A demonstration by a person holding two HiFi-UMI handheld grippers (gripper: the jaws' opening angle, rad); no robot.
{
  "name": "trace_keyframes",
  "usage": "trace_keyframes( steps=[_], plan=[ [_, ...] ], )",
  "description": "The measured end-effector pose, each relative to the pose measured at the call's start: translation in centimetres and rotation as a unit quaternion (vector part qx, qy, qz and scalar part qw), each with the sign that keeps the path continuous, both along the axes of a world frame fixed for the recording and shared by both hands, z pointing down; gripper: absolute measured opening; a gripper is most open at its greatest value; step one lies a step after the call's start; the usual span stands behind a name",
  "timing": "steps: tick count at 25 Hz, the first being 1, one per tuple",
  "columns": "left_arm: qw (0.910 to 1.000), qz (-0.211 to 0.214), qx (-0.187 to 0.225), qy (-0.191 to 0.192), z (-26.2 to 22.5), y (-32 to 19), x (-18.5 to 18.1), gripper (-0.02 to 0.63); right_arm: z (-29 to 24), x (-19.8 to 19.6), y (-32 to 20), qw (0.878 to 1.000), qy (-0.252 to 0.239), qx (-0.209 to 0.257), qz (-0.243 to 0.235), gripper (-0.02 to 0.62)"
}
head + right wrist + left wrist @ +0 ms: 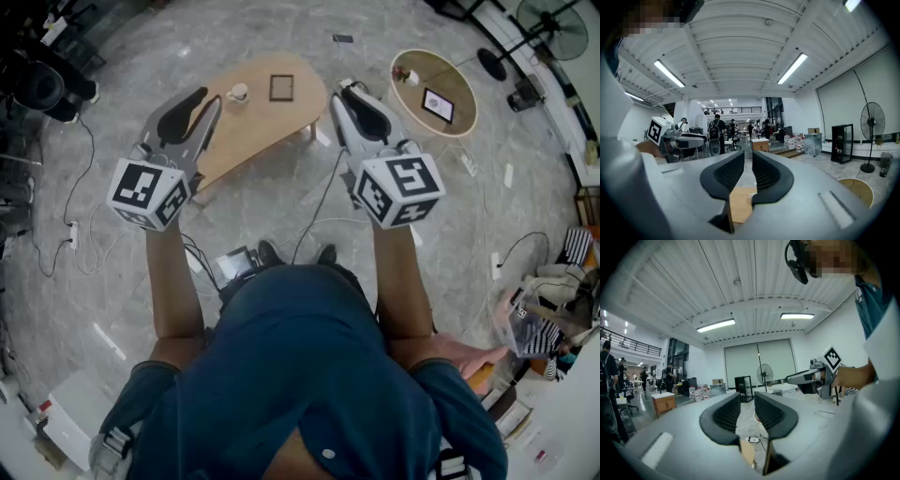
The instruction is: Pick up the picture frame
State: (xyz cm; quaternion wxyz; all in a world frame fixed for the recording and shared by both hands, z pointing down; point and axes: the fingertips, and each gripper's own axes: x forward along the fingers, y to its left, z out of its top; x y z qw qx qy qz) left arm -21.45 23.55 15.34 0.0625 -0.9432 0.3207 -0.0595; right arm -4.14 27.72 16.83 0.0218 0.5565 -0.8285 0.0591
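The only print made out is the black-and-white square marker pattern on the left cube and the right cube. The face of the picture frame is too small to be read. The picture frame is seen lying flat on the wooden table, at 12 o'clock from the person in the head view, between the two gripper tips and well apart from both. A cup is set at 9 o'clock of it, near but not touching. A round table is noted at 3 o'clock of the wooden table, with a second framed item on it. The wooden table's left end is covered by the left gripper. In both gripper views only a sliver of wood is shown below the jaws, and the frame is out of those views. The left gripper's fingers are held apart with a clear gap; floor is seen through it and nothing is touched. The right gripper is held with its fingers nearly together, a thin slit left between them and nothing pinched.
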Motion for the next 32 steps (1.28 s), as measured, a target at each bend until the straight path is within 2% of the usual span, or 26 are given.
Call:
trace_keyframes(
  steps=[15,20,26,32],
  plan=[
    [0.9997,0.022,-0.004,0.011,1.0,-0.5,-3.8,0.092,1.0,-3.5,-0.1,1.0,0.01,-0.008,0.023,0.063],
    [0.9994,0.029,-0.004,0.018,0.9,-1.2,-4.7,0.092,0.6,-4.3,-0.2,0.999,-0.002,-0.007,0.031,0.063],
    [0.9991,0.034,-0.014,0.022,1.7,-2.3,-3.7,0.092,1.1,-3.5,-1.4,0.999,-0.011,-0.015,0.028,0.064],
    [0.9996,0.016,-0.023,0.009,2.7,-3.9,-1.3,0.092,2.3,-1.1,-3.9,0.999,-0.025,-0.021,0.008,0.066]
  ],
)
